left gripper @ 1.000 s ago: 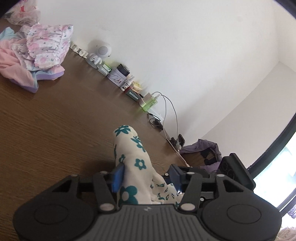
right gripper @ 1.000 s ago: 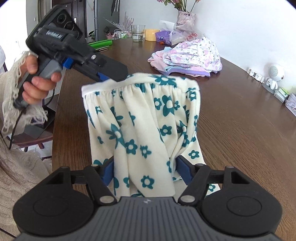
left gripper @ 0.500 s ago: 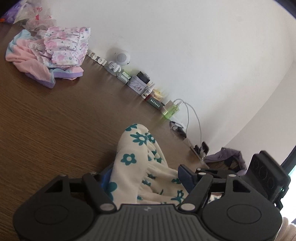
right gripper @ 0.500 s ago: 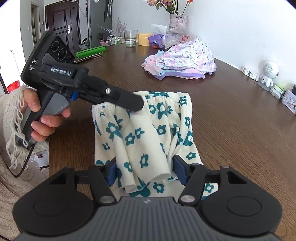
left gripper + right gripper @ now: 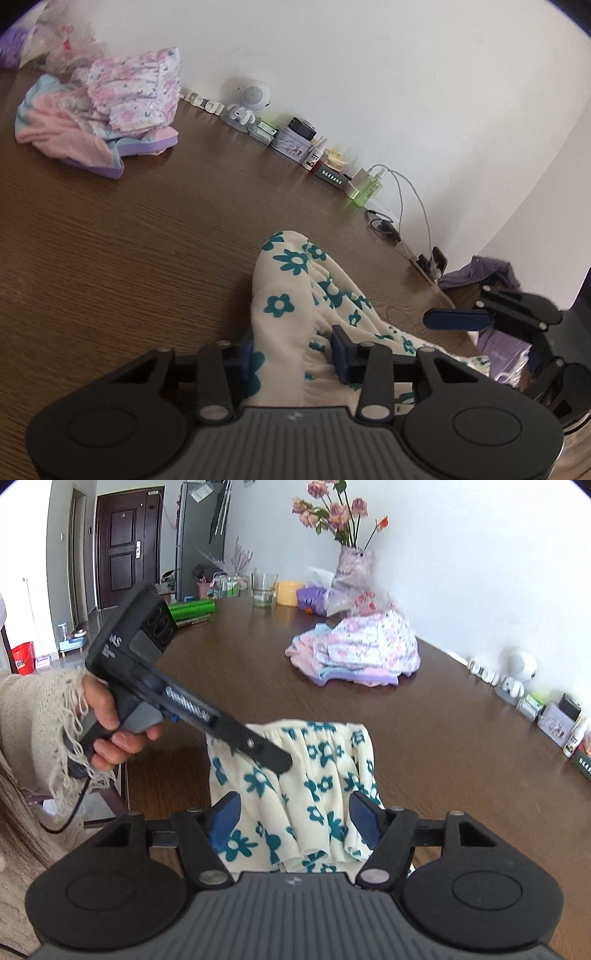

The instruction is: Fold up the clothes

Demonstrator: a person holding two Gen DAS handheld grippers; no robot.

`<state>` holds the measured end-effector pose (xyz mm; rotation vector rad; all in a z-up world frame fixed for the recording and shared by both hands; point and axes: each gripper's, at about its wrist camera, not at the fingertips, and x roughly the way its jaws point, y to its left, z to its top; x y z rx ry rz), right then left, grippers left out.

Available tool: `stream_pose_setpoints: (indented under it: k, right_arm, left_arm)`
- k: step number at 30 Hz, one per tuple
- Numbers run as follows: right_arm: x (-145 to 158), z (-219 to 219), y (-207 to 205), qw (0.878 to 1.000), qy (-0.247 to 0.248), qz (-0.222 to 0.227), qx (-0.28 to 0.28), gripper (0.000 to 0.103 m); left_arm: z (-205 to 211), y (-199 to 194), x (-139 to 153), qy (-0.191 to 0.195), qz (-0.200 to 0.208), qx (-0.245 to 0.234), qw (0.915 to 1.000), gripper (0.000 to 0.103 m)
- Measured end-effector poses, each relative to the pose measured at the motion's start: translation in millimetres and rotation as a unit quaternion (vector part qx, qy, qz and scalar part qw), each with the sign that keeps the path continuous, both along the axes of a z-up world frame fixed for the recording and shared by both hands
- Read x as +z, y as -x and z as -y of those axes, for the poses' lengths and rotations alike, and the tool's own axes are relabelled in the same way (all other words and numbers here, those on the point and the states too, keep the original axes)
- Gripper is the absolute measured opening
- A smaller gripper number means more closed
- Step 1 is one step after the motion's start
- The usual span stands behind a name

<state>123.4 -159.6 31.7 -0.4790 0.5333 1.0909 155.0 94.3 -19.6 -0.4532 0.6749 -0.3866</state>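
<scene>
The cream cotton garment with teal flowers (image 5: 306,786) hangs above the brown wooden bench (image 5: 461,760), gathered waistband running crosswise, left tongs (image 5: 291,354) clamped on it, right tongs (image 5: 295,819) apart astride its hem.

My left claw (image 5: 295,356) is closed on the floral garment (image 5: 291,306), its pads pinching a gathered fold above the table (image 5: 110,240). My left hand (image 5: 110,731) grips its handle. My right claw (image 5: 295,821) stands with pads spread wide, the garment hanging loose between them.
</scene>
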Motion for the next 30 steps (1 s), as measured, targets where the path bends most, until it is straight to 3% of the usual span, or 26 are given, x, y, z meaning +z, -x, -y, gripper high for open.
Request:
stream_pose_setpoints:
  k: [1, 3, 5, 7, 9, 11, 12, 16, 20, 22, 26, 30]
  right_arm:
    - [-3, -4, -2, 1.0, 0.009, -0.003, -0.004, 0.039]
    - [-9, -11, -5, 0.999, 0.028, -0.008, -0.014, 0.008]
    - [-19, -16, -11, 0.999, 0.043, -0.011, -0.026, 0.008]
    - [-29, -19, -15, 0.998, 0.05, -0.015, -0.029, 0.008]
    - [-32, -16, -19, 0.998, 0.04, -0.024, -0.037, 0.008]
    - [-35, -12, -22, 0.998, 0.029, -0.034, -0.047, 0.007]
    - [-37, -9, -22, 0.998, 0.021, -0.04, -0.05, 0.007]
    - [-41, 0, -26, 0.996, -0.006, -0.062, -0.061, 0.008]
    - [-43, 3, -26, 0.996, -0.014, -0.063, -0.064, 0.008]
    - [-43, 4, -25, 0.996, -0.016, -0.062, -0.065, 0.008]
    - [-44, 6, -23, 0.996, -0.021, -0.06, -0.068, 0.008]
    - [-41, 3, -20, 0.996, -0.018, -0.054, -0.066, 0.009]
  left_arm:
    - [6, 2, 3, -0.021, 0.007, -0.001, 0.9998, 0.038]
    - [15, 5, 9, -0.056, 0.018, -0.003, 0.9982, 0.038]
    - [19, 7, 12, -0.066, 0.025, -0.004, 0.9975, 0.038]
    - [16, 9, 12, -0.049, 0.029, -0.006, 0.9984, 0.04]
    - [8, 12, 8, -0.002, 0.038, -0.016, 0.9991, 0.053]
    - [0, 18, 3, 0.056, 0.063, -0.036, 0.9958, 0.078]
    - [-1, 21, 0, 0.073, 0.071, -0.043, 0.9938, 0.081]
    - [7, 22, -5, 0.066, 0.065, -0.027, 0.9953, 0.083]
    - [13, 13, -13, 0.085, 0.058, -0.002, 0.9947, 0.082]
    - [15, 10, -17, 0.087, 0.061, 0.013, 0.9942, 0.078]
    - [7, 5, -22, 0.107, 0.046, 0.049, 0.9919, 0.049]
    - [12, 1, -12, 0.043, 0.045, 0.044, 0.9971, 0.034]
